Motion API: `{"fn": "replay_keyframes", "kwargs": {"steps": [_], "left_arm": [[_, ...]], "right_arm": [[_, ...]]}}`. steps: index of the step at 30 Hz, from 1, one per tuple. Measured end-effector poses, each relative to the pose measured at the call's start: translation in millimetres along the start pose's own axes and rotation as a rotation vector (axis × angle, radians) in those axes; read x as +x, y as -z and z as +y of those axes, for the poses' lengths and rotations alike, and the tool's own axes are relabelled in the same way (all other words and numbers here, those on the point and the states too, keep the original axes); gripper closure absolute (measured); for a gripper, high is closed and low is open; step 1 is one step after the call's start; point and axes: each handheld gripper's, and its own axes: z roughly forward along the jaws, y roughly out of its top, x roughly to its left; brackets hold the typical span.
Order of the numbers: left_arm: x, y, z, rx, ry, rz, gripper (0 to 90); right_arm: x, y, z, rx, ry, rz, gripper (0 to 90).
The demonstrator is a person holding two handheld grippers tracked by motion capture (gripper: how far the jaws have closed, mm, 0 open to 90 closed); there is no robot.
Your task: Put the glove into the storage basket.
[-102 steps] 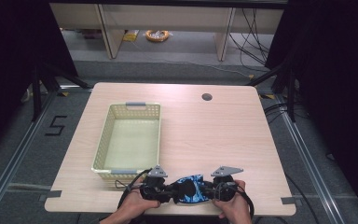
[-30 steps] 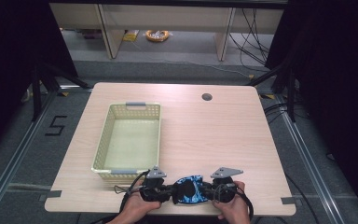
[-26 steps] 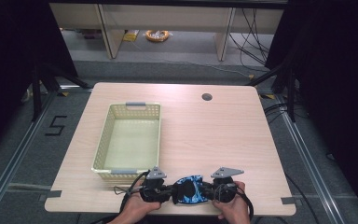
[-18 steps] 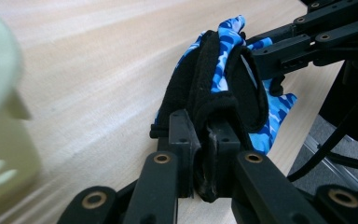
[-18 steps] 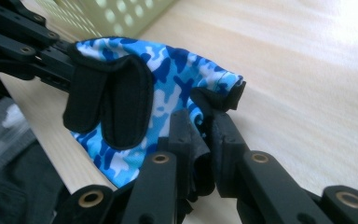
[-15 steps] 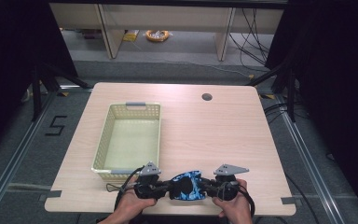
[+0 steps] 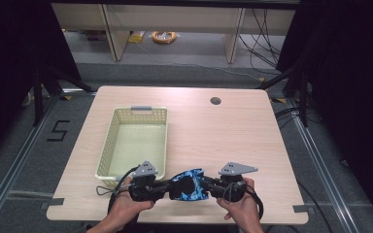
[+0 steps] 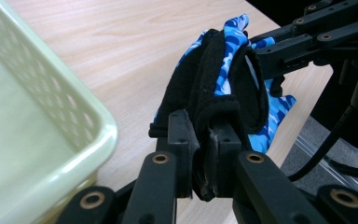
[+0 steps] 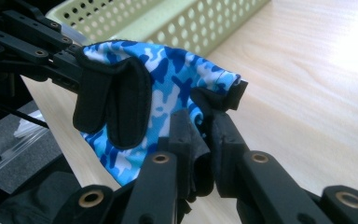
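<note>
2 grippers, left gripper (image 7: pixel 161 187) and right gripper (image 7: pixel 212 187), clamp the glove (image 7: pixel 190 185) near the table's front edge (image 7: pixel 175 219), beside the basket (image 7: pixel 108 160).

My left gripper (image 7: pixel 161 188) & right gripper (image 7: pixel 212 187): both matte black, linkage arms w/ brass-coloured pivot rivets, blocky black jaws. Each has a grey 3-cornered plate on top w/ small screws. Black cables loop off both bodies. I see bare forearms, no sleeves or gloves.
</note>
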Motion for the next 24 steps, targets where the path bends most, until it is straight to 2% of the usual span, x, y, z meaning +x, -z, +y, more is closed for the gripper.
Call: {"fn": "replay_keyframes", "kwargs": {"steps": [1,2,7,8,9,10,11,12,13,15,16,17,19,21,22,23,24], "left_arm": [[0.5,3.7,2.0,0.002,0.003,-0.001,81.4],[0.6,5.7,3.1,-0.002,0.0,0.006,81.4],[4.3,18.8,10.5,-0.019,0.001,0.01,81.2],[5.3,21.5,12.1,-0.024,-0.001,0.021,81.1],[7.0,23.8,13.5,-0.033,0.002,0.013,81.1],[8.3,26.8,15.1,-0.042,0.006,0.013,81.1],[8.9,30.0,16.7,-0.051,0.009,0.023,81.0],[10.5,32.9,18.2,-0.05,0.002,0.023,81.0],[12.4,37.1,20.4,-0.055,0.003,0.029,80.9],[15.5,43.1,23.3,-0.064,0.001,0.043,80.9],[17.8,45.6,24.5,-0.068,0.006,0.042,80.8],[20.1,48.0,25.5,-0.072,0.011,0.043,80.7],[24.8,52.7,26.8,-0.074,0.015,0.055,80.5],[29.3,57.1,27.4,-0.075,0.028,0.068,80.4],[31.2,58.6,27.4,-0.077,0.03,0.071,80.3],[34.1,60.1,27.3,-0.085,0.037,0.074,80.3],[36.6,62.3,27.3,-0.081,0.034,0.085,80.2]], "right_arm": [[3.8,0.8,1.8,0.009,-0.031,0.001,80.7],[1.9,-0.4,5.4,-0.004,0.009,0.007,80.8],[8.1,-0.5,19.8,-0.01,0.024,0.012,80.7],[9.2,-1.0,24.2,-0.013,0.044,0.009,80.7],[11.2,-1.4,27.8,-0.016,0.042,0.016,80.7],[14.9,-0.7,31.5,-0.01,0.035,-0.001,80.7],[14.5,-2.0,36.1,-0.018,0.058,0.012,80.7],[17.7,-1.4,40.5,-0.005,0.045,0.005,80.7],[16.4,-2.8,44.1,-0.015,0.076,0.002,80.7],[19.8,-6.5,52.2,-0.02,0.073,0.019,80.7],[20.5,-8.2,57.6,-0.019,0.095,0.004,80.7],[22.8,-9.0,61.9,-0.005,0.085,0.018,80.7],[22.3,-13.9,69.9,-0.018,0.115,0.025,80.7],[24.0,-17.7,77.4,-0.009,0.097,0.035,80.7],[23.6,-20.0,81.1,-0.007,0.111,0.032,80.7],[24.6,-22.2,83.7,-0.004,0.102,0.038,80.7],[23.5,-26.2,88.6,-0.002,0.134,0.036,80.7]]}}
